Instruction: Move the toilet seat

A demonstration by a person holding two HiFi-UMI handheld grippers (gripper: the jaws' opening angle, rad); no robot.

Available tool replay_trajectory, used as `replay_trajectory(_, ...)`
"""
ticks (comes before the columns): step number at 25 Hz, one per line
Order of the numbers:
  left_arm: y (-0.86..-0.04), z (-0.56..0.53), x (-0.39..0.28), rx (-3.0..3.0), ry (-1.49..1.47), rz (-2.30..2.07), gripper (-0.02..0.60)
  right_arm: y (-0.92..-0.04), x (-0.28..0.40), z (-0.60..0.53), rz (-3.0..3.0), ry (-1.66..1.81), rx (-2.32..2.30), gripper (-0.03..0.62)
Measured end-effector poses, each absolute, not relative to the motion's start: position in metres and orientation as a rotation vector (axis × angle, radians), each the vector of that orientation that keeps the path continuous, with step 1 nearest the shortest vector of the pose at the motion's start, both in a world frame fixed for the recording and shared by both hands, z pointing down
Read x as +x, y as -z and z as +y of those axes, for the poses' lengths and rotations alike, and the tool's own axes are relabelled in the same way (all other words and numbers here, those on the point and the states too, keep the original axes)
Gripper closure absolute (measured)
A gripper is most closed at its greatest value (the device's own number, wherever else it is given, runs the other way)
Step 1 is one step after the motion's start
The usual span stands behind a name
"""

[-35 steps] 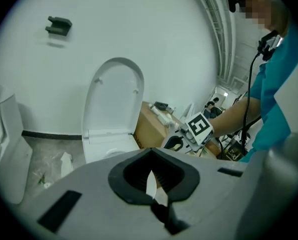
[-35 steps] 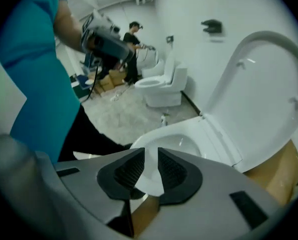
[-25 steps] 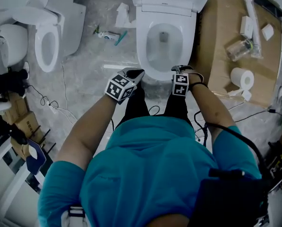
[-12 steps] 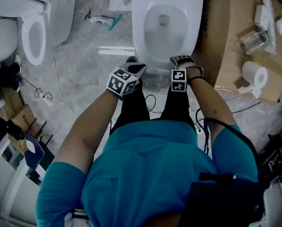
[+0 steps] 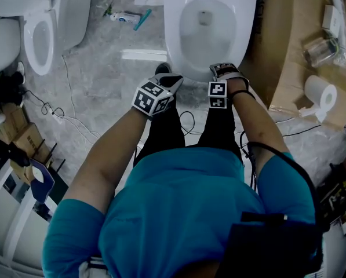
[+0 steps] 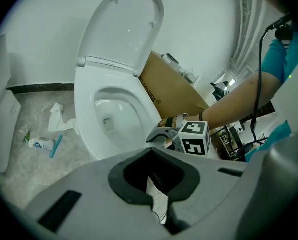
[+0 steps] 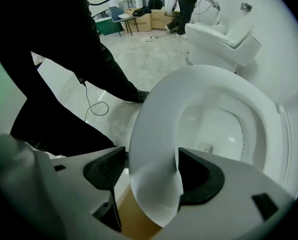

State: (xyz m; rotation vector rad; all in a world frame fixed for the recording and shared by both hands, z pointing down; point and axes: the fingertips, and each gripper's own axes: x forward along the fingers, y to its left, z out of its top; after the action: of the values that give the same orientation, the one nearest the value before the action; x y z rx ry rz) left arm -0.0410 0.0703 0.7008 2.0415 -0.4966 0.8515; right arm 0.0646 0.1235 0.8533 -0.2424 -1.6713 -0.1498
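The right gripper [image 7: 151,181], jaws just opening, straddles the toilet seat [image 7: 158,109], released. The left gripper [image 6: 156,184] hangs clenched, empty, near it.

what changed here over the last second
The left gripper and right gripper sank a little at the front of the toilet seat. The right gripper's jaws have just been opening and now stand wide, with the seat's front edge between them, not clamped. The left gripper stayed shut and empty. The seat stayed down and the lid upright.
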Motion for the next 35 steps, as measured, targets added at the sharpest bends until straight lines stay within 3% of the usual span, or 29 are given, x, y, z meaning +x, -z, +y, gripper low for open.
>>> replay_trajectory(35,-0.709,0.084,-0.049,2.033,-0.871,-0.473,0.578,-0.845,0.061,0.122,-1.67,0.113,-0.319,0.322)
